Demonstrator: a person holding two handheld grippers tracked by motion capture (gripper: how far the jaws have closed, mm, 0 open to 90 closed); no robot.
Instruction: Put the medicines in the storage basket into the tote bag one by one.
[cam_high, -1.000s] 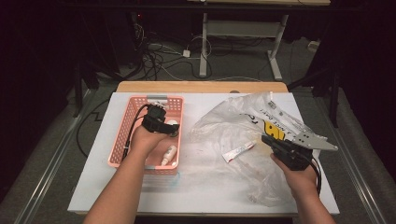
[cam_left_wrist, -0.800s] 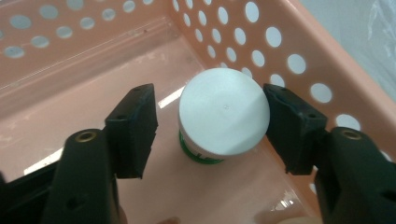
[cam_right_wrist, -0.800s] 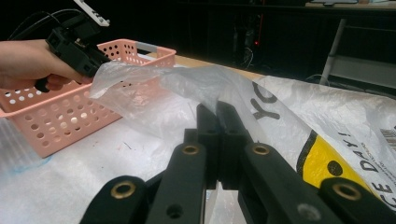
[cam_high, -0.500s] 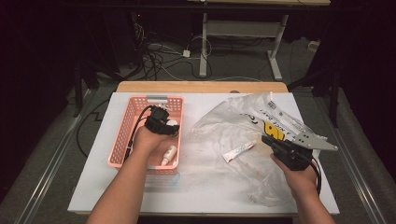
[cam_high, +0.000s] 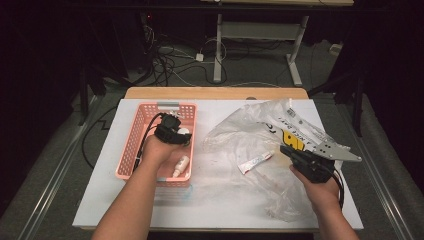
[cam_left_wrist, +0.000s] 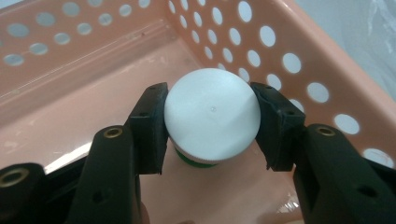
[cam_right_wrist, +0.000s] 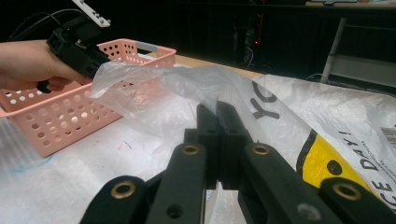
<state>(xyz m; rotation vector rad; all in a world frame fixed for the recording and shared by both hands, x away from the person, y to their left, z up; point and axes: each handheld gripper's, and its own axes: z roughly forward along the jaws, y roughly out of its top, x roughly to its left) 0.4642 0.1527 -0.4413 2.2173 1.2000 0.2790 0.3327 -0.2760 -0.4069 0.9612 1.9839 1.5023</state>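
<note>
My left gripper (cam_high: 172, 131) hangs inside the pink perforated basket (cam_high: 131, 145). Its jaws press on both sides of a round white cap (cam_left_wrist: 211, 112) on a jar with a green band below it, held just above the basket floor (cam_left_wrist: 70, 116). A small white bottle (cam_high: 181, 165) lies in the basket's near end. My right gripper (cam_high: 296, 150) is at the table's right, its jaws together (cam_right_wrist: 217, 112) on the edge of a clear plastic bag (cam_right_wrist: 187, 84) with yellow and black print. The bag film rises from the jaw tips.
A small white tube (cam_high: 255, 161) lies in the crumpled bag (cam_high: 240, 130) at mid-table. The white tabletop (cam_high: 225, 200) has a wooden strip along its far edge. Beyond it the floor holds cables and a desk frame (cam_high: 220, 45).
</note>
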